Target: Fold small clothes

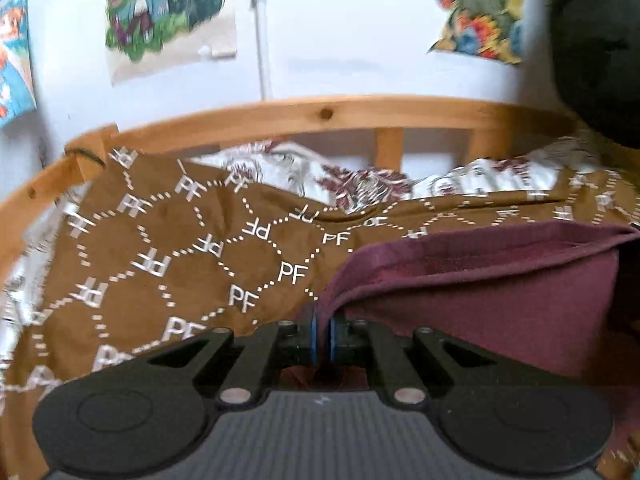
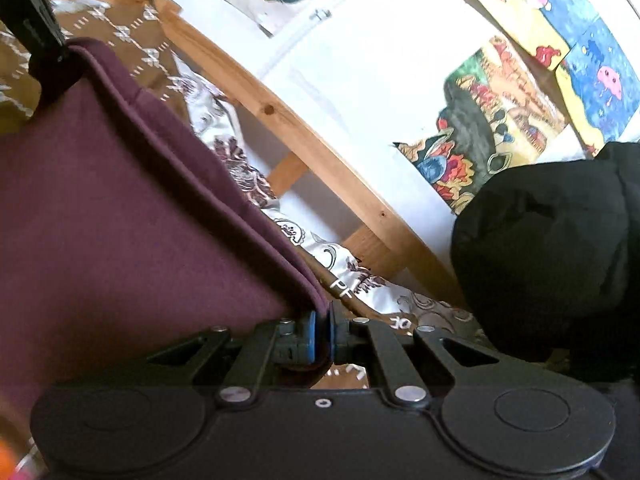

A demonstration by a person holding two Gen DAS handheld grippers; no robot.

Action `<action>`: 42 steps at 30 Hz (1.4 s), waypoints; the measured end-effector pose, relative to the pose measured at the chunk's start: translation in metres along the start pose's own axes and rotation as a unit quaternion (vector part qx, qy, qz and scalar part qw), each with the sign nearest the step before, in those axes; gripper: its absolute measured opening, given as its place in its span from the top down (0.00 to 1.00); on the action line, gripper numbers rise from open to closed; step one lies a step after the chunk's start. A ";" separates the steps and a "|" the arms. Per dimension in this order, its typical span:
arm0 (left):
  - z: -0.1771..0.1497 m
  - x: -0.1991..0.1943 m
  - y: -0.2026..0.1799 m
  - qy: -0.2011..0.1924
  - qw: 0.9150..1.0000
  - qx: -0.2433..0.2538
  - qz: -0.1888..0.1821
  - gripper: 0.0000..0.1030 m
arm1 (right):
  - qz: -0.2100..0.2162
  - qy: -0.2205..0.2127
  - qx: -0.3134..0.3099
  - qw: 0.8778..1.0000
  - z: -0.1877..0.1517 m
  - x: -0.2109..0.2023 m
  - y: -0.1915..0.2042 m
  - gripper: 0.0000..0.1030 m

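You hold a maroon garment (image 1: 480,288) stretched between your 2 grippers. In the left wrist view, your left gripper (image 1: 322,330) sits at the lower centre of the frame, and its blue pads (image 1: 314,332) are pressed together on a corner of the maroon cloth. From there the cloth spreads to the right side of the frame, with a folded hem along its upper edge.

In the right wrist view, your right gripper (image 2: 322,334) is also at the lower centre, and its jaws pinch another corner of the same garment (image 2: 120,208). The cloth fills the left half of this frame, and its hem runs diagonally up to the upper left, where the black finger of the left gripper (image 2: 34,12) holds it.

Under the garment lies a brown blanket (image 1: 160,248) with white "PF" letters and dotted diamond lines. Behind it you see a white sheet with a dark red flower print (image 1: 360,184), then a curved wooden bed rail (image 1: 320,114). Colourful drawings (image 1: 160,4) hang on the white wall at the top. A black bulky thing (image 2: 552,252) stands at the right side of the frame; I cannot tell what it is.
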State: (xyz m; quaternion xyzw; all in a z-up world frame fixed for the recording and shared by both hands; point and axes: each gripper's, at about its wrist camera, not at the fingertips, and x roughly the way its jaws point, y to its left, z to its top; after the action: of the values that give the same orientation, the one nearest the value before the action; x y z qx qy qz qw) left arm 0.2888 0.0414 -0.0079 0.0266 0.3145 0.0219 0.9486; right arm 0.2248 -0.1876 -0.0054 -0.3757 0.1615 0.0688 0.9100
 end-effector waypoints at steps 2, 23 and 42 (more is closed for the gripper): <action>-0.003 0.024 0.000 0.003 1.000 -0.010 -0.001 0.95 | -0.007 0.003 0.012 1.000 -0.002 0.027 0.005 0.95; -0.022 0.068 0.020 0.073 0.993 -0.087 -0.039 0.28 | 0.127 0.030 0.225 0.966 -0.033 0.045 -0.005 0.01; -0.035 0.062 0.029 0.128 0.988 -0.084 0.009 0.15 | 0.109 0.080 0.207 0.969 -0.054 0.076 0.009 0.91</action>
State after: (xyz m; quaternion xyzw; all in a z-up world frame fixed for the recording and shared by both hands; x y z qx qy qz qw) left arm 0.3168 0.0747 -0.0713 -0.0529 0.4305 0.0603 0.8990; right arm 0.2810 -0.2192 -0.0735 -0.1639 0.2844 0.1029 0.9390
